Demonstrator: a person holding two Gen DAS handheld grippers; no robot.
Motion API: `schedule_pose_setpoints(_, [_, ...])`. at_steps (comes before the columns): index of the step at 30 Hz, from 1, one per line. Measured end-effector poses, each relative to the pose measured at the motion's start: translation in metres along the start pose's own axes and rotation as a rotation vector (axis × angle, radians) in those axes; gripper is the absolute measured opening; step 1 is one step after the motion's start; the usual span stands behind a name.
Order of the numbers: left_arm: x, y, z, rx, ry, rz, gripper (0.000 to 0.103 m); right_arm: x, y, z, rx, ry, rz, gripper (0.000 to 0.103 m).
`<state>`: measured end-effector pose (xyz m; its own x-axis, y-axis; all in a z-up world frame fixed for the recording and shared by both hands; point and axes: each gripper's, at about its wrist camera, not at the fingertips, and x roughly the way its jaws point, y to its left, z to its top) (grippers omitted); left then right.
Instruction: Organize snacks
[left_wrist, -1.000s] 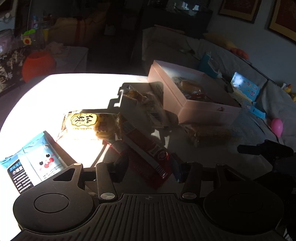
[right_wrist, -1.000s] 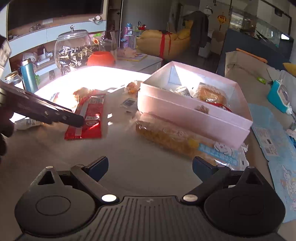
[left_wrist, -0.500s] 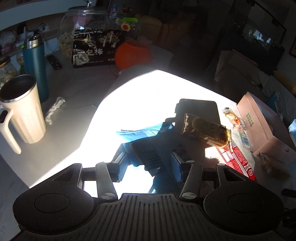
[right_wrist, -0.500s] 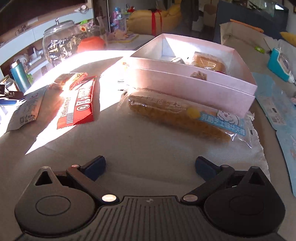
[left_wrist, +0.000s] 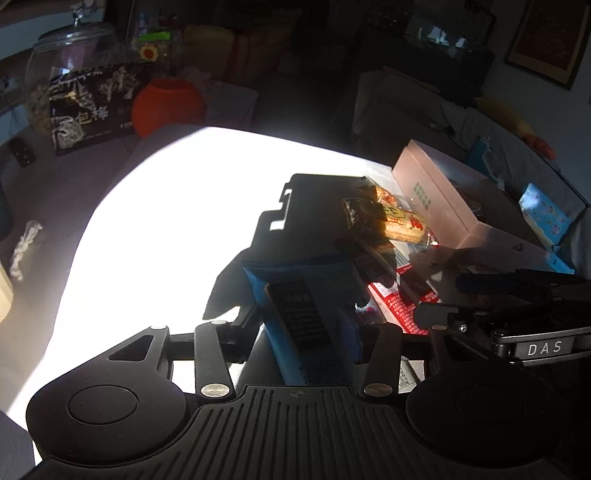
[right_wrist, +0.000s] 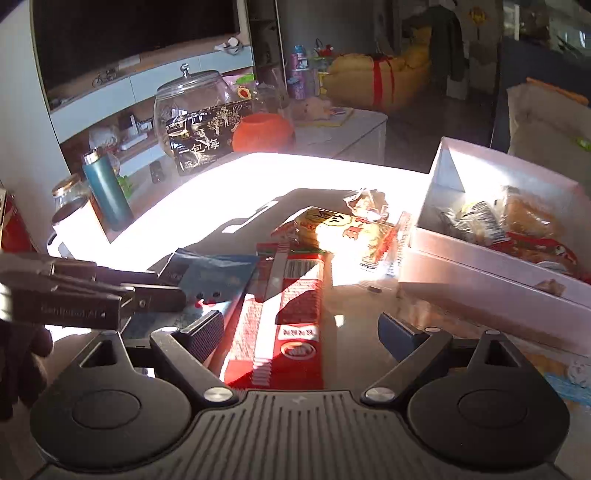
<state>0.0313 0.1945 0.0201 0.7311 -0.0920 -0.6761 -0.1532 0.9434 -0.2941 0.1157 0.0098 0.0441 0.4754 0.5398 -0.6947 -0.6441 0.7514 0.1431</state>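
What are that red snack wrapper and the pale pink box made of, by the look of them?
The red snack wrapper looks like thin glossy plastic film: it creases and glints in the sun. The pink box seems matte cardboard, with straight stiff walls and folded corners, though a coated finish can't be ruled out.

Far left: glass jar (right_wrist: 192, 110) with lid, orange bowl (right_wrist: 263, 132) right beside it. Teal flask (right_wrist: 107, 190) and white mug (right_wrist: 75, 223) nearer left. Yellow sofa (right_wrist: 373, 79) far back. TV (right_wrist: 136, 33) upper left.
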Motion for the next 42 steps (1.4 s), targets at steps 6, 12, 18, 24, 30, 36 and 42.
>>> schedule_pose_setpoints(6, [0.005,-0.006,-0.001,0.002,-0.008,0.016,0.051,0.01,0.016,-0.017,-0.122,0.046,-0.075,0.057])
schedule_pose_setpoints(12, [0.017,-0.05,-0.012,0.12,0.023,-0.092,0.051,-0.053,-0.015,-0.064,-0.042,0.047,-0.088,0.056])
schedule_pose_setpoints(18, [0.02,-0.106,-0.026,0.306,0.046,-0.161,0.052,-0.1,-0.06,-0.104,0.054,0.02,-0.211,0.056])
schedule_pose_setpoints(24, [-0.002,-0.137,-0.034,0.43,0.012,-0.114,0.051,-0.113,-0.074,-0.12,0.084,-0.021,-0.309,0.072])
schedule_pose_setpoints(30, [0.005,-0.158,-0.044,0.493,0.066,-0.115,0.051,-0.123,-0.069,-0.112,0.064,-0.082,-0.26,0.077])
schedule_pose_setpoints(36, [0.01,-0.171,-0.047,0.423,0.124,-0.231,0.051,-0.124,-0.081,-0.066,-0.066,-0.19,-0.336,0.095])
schedule_pose_setpoints(42, [0.016,-0.167,-0.051,0.367,0.173,-0.286,0.051,-0.068,-0.14,-0.033,0.103,-0.109,-0.334,0.094])
